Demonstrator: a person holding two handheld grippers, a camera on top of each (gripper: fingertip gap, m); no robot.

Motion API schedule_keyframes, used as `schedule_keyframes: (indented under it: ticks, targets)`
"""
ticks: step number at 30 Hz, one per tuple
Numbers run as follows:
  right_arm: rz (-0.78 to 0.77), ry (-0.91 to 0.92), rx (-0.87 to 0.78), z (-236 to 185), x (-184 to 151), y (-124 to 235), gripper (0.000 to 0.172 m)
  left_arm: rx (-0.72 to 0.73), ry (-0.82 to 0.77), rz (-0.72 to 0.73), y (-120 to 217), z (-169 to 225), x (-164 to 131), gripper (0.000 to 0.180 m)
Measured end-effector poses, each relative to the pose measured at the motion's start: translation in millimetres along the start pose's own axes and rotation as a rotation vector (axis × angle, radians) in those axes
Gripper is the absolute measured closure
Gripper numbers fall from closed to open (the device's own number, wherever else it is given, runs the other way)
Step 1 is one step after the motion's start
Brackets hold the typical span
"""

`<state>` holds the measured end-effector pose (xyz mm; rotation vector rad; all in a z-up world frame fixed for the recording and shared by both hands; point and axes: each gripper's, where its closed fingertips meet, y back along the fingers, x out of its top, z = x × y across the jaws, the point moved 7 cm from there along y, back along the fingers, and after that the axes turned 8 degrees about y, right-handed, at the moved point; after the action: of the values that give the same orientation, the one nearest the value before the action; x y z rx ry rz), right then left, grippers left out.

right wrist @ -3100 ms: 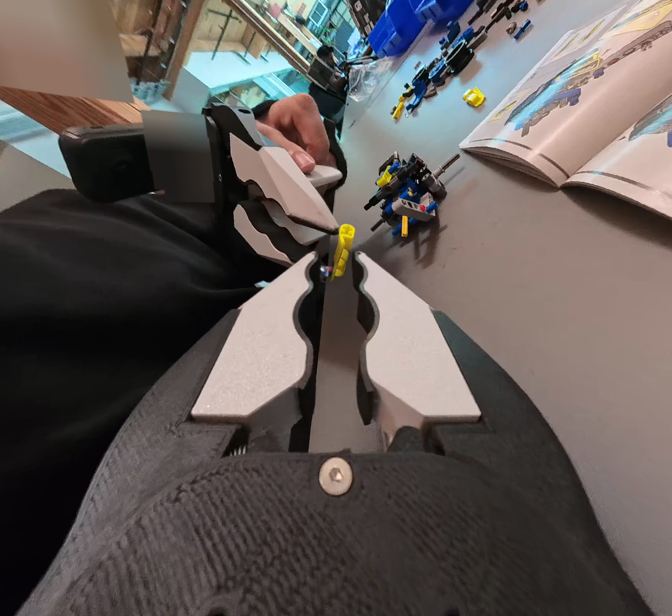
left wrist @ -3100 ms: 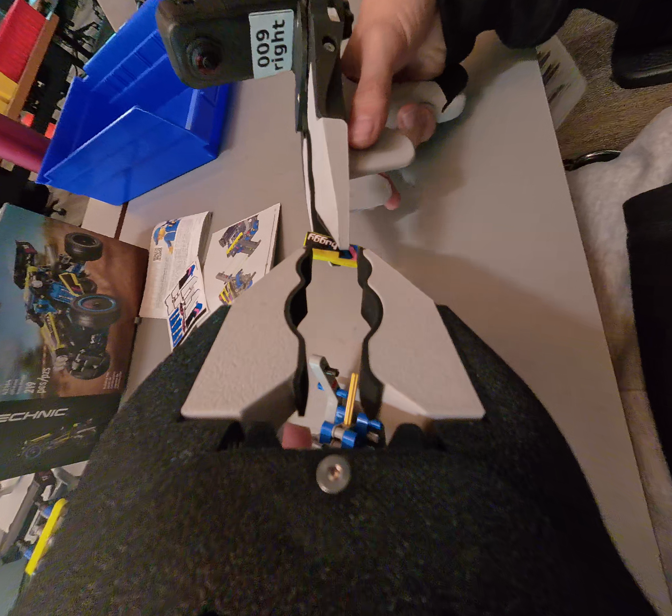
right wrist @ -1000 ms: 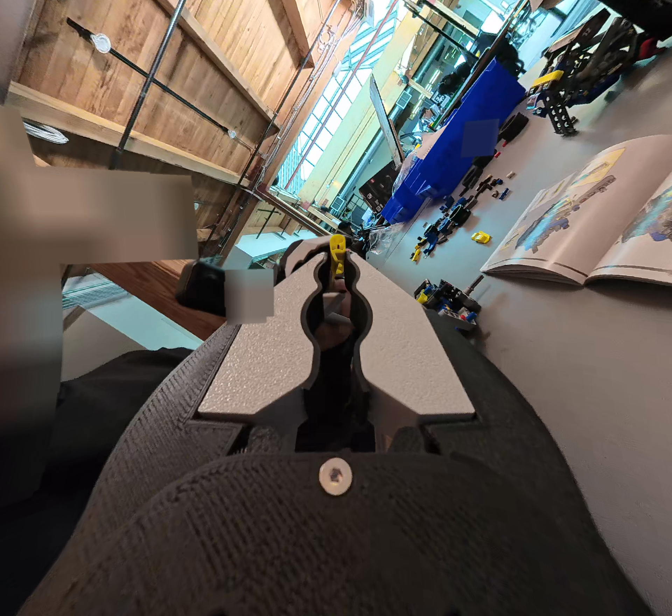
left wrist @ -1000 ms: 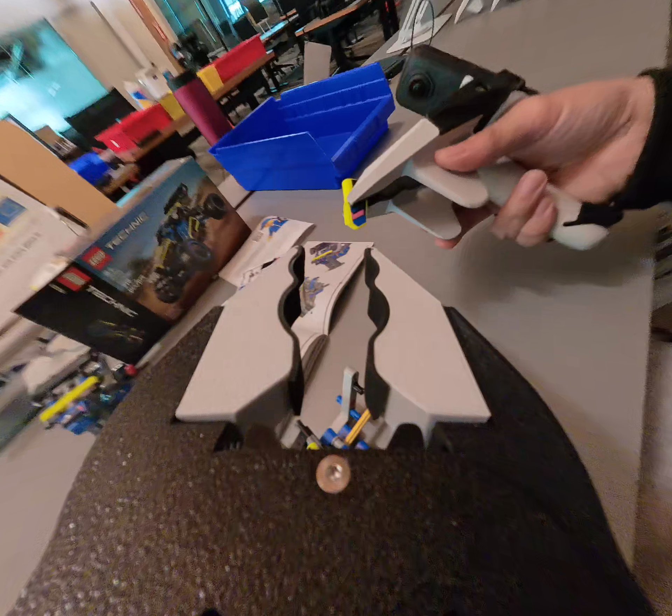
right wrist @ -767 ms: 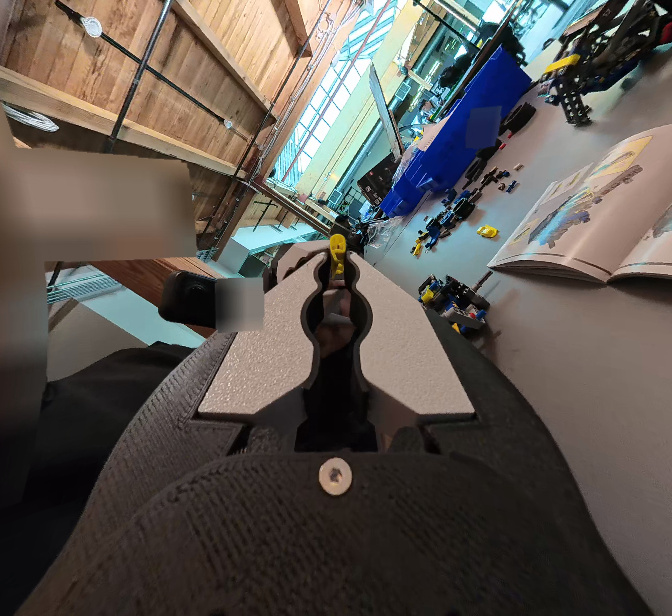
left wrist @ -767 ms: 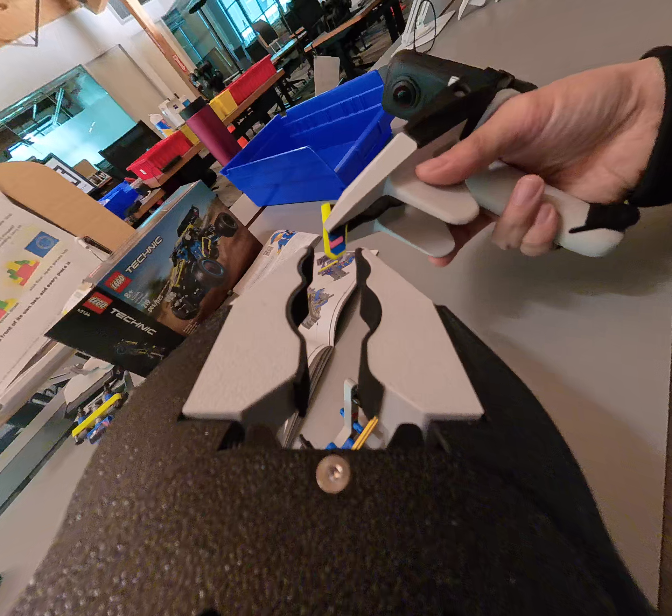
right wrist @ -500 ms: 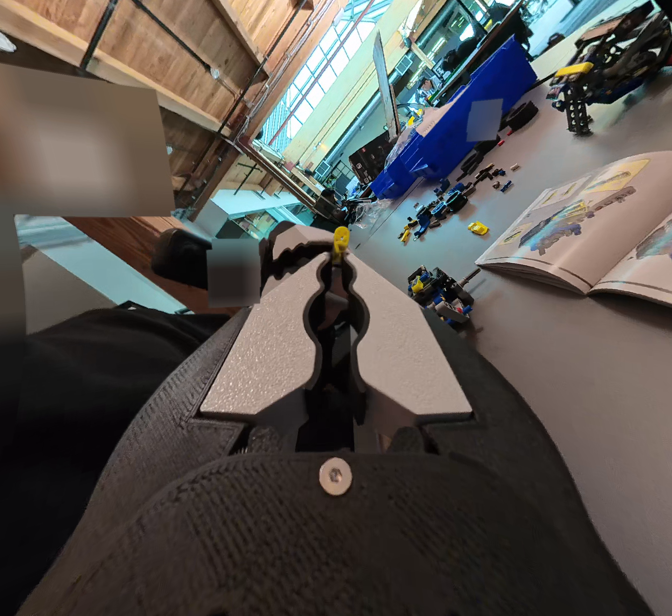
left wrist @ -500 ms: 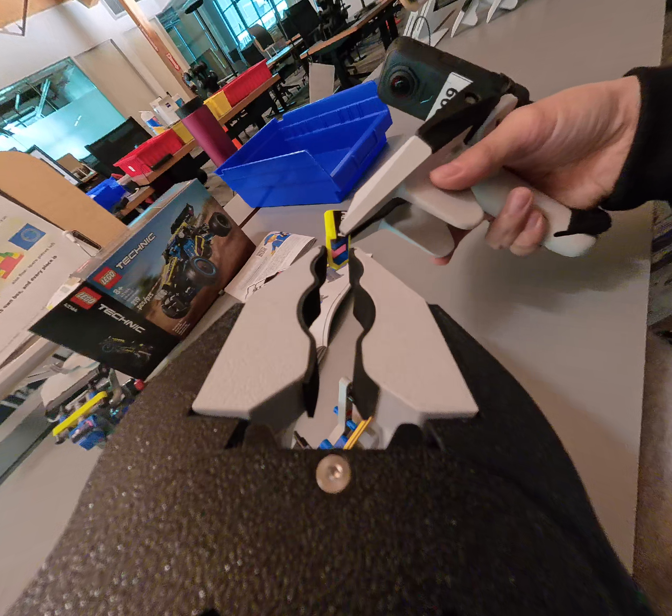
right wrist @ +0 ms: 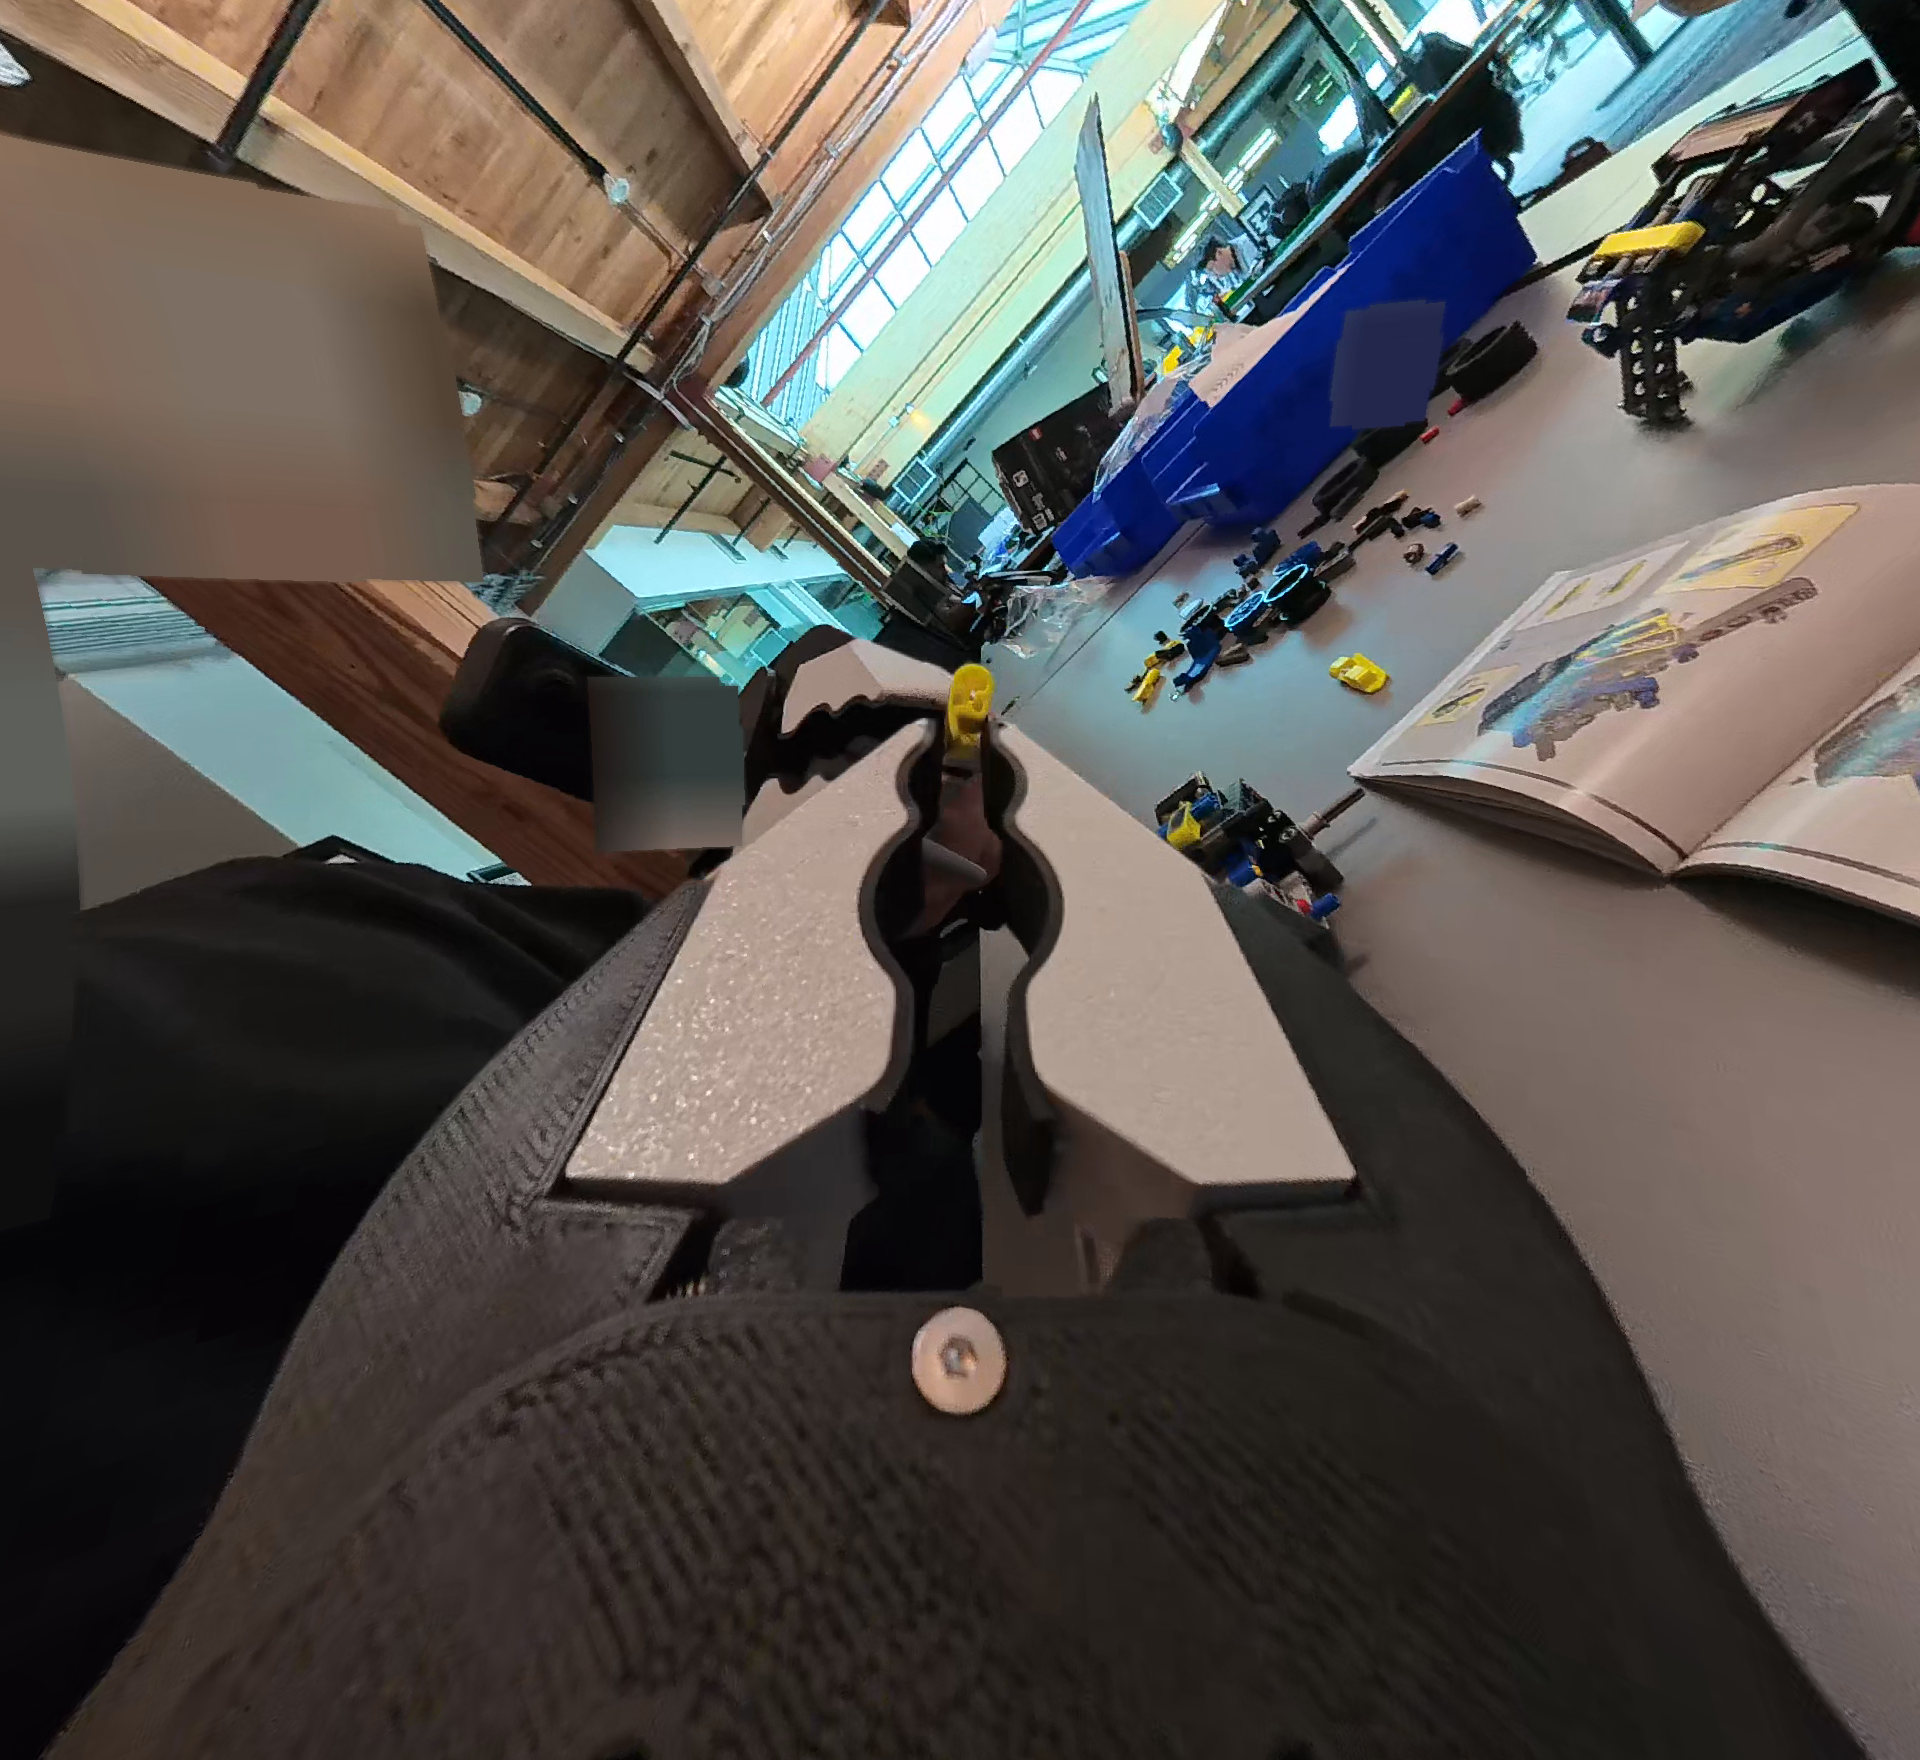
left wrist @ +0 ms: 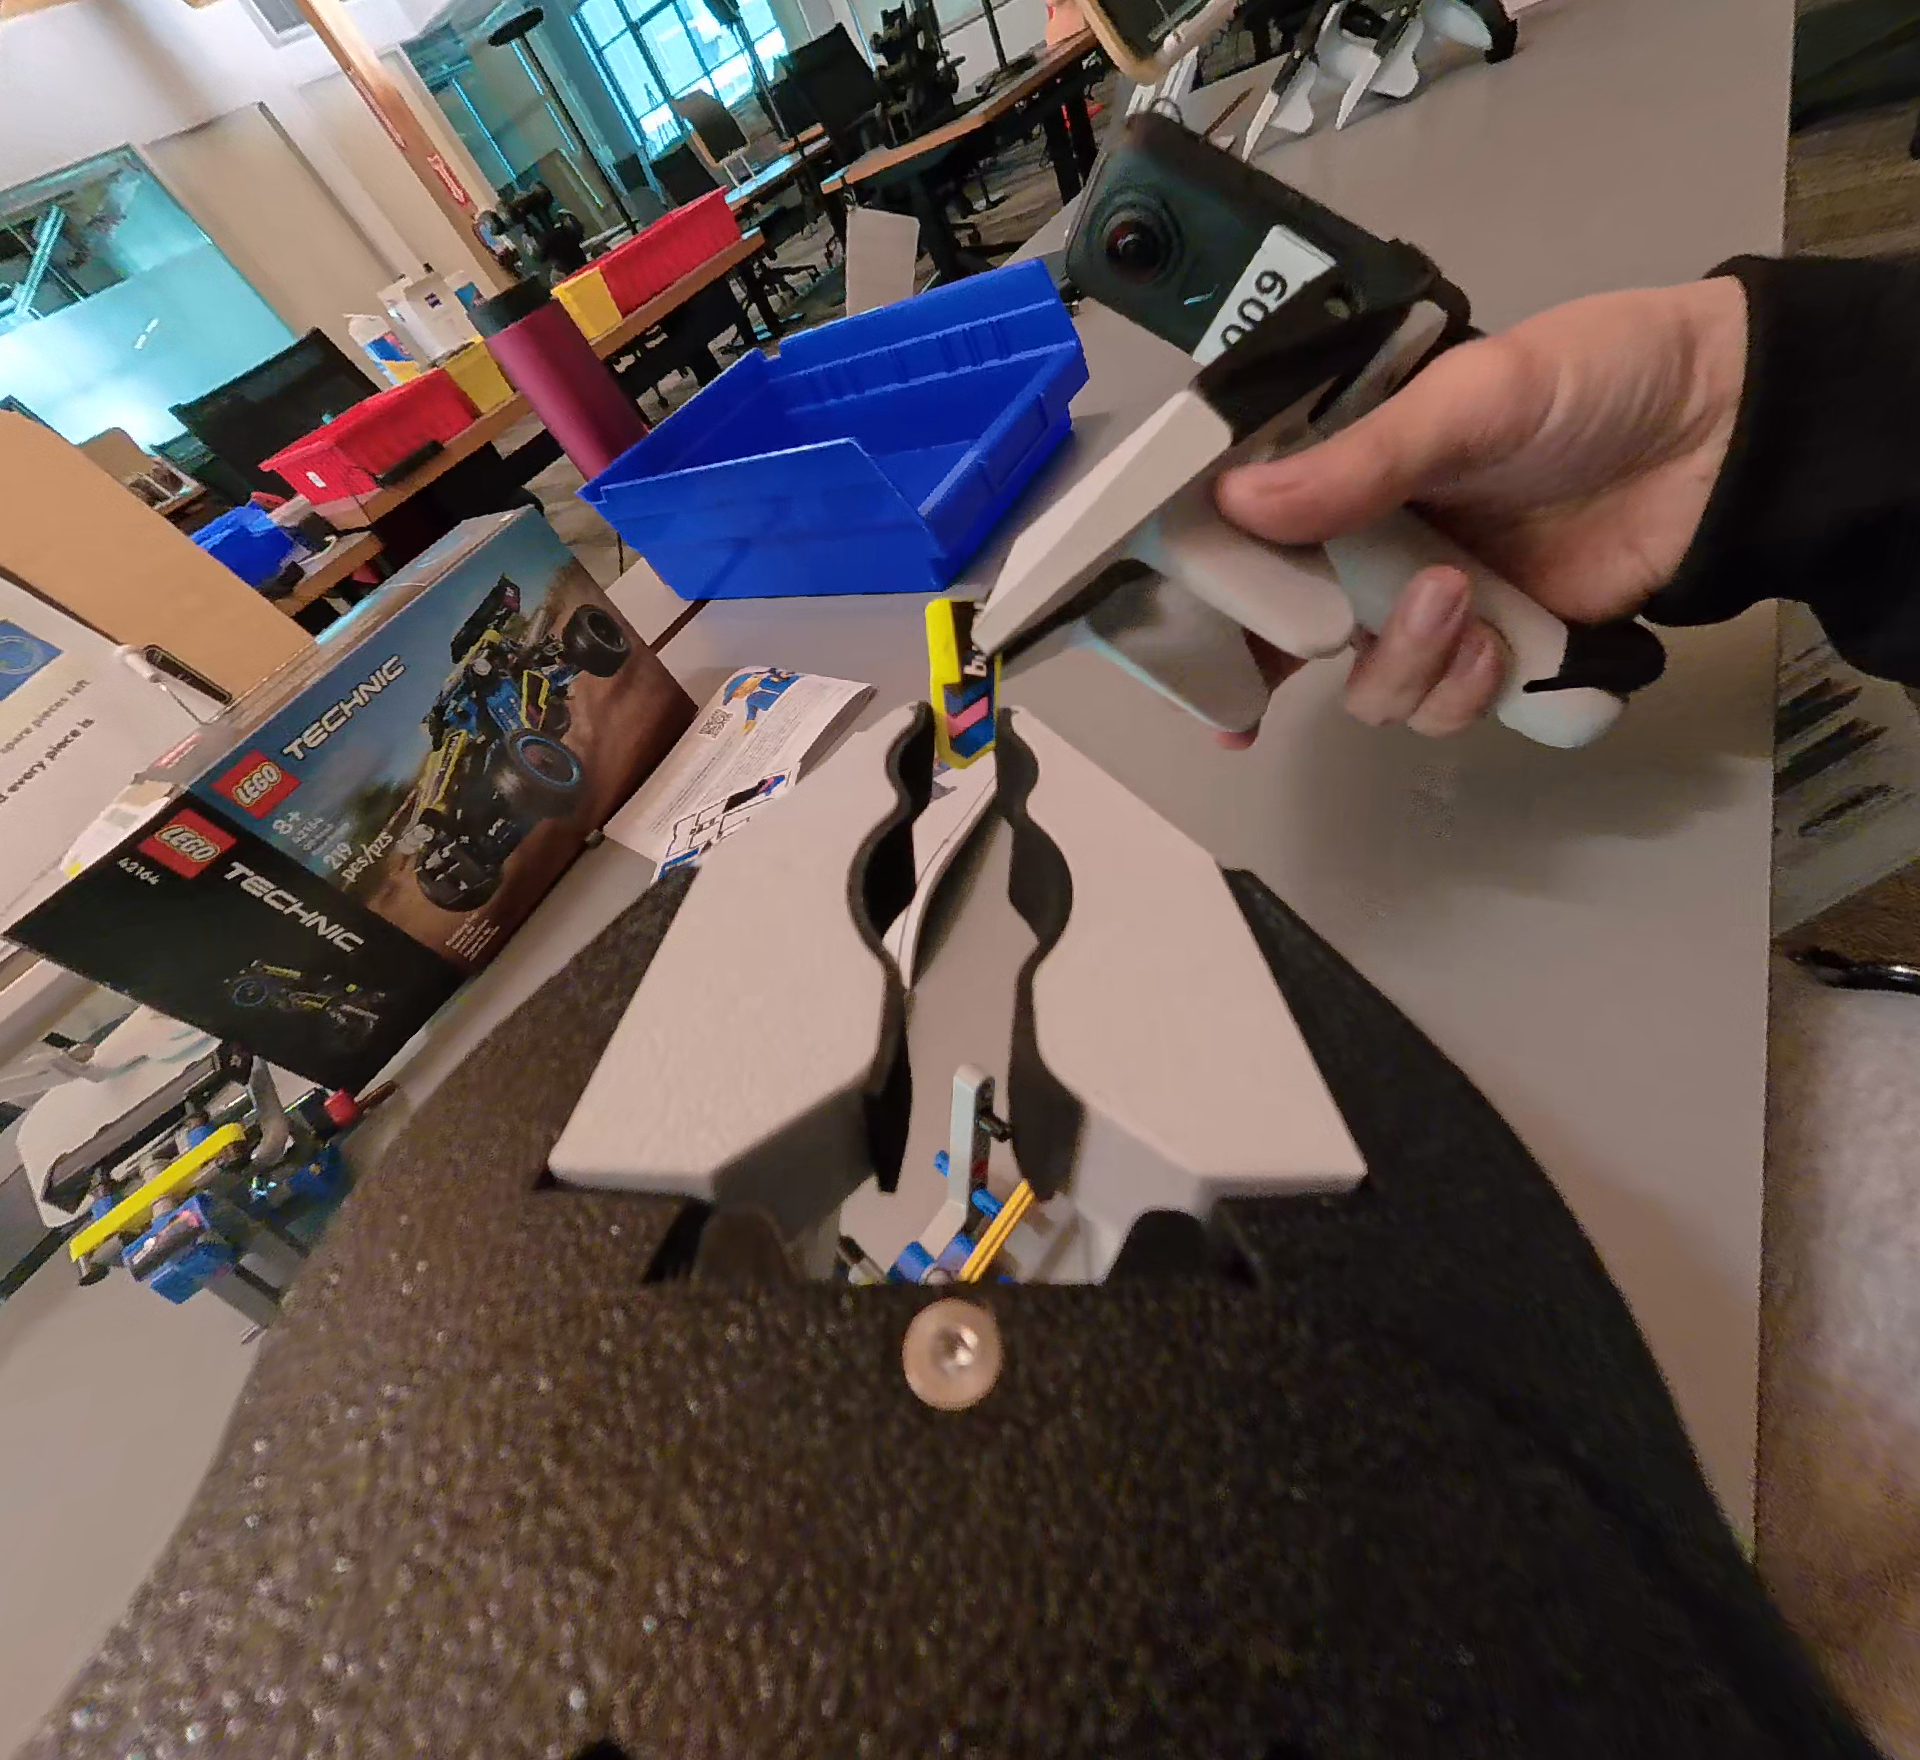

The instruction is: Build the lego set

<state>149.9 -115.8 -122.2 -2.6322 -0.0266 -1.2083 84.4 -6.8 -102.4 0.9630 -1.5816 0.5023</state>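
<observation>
A small yellow panel piece (left wrist: 961, 687) with a blue, pink and black sticker hangs in the air above the grey table (left wrist: 1455, 879). My right gripper (left wrist: 987, 645), held by a hand, is shut on its upper part. My left gripper (left wrist: 961, 736) is shut on its lower end, and both tips touch it. In the right wrist view the yellow piece (right wrist: 966, 708) sticks out between my right gripper's tips (right wrist: 964, 742). The left gripper (right wrist: 914, 697) meets it from the far side.
A blue bin (left wrist: 862, 443), a toy set box (left wrist: 343, 775) and a leaflet (left wrist: 738, 754) lie ahead to the left. A small blue and yellow assembly (right wrist: 1247, 837), an open booklet (right wrist: 1662, 702) and loose parts (right wrist: 1278, 598) lie on the table. Only a small space, under 4 cm, lies between the two pairs of fingers.
My left jaws closed from wide apart onto the lower end of the yellow piece. My right gripper kept its hold on it and brought it down between the left tips.
</observation>
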Motion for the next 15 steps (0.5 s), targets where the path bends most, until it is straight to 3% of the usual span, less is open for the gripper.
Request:
schedule_keyframes:
  ticks: [8,15]
  targets:
    - [-0.025,-0.013,0.032,0.0,-2.0,1.2,0.168,-0.054,0.065,0.007,1.0,-1.4,-2.5,0.172]
    - [-0.052,0.065,-0.048,6.6,1.4,12.5,0.172,0.000,-0.054,-0.036,11.4,-8.3,-4.8,0.172]
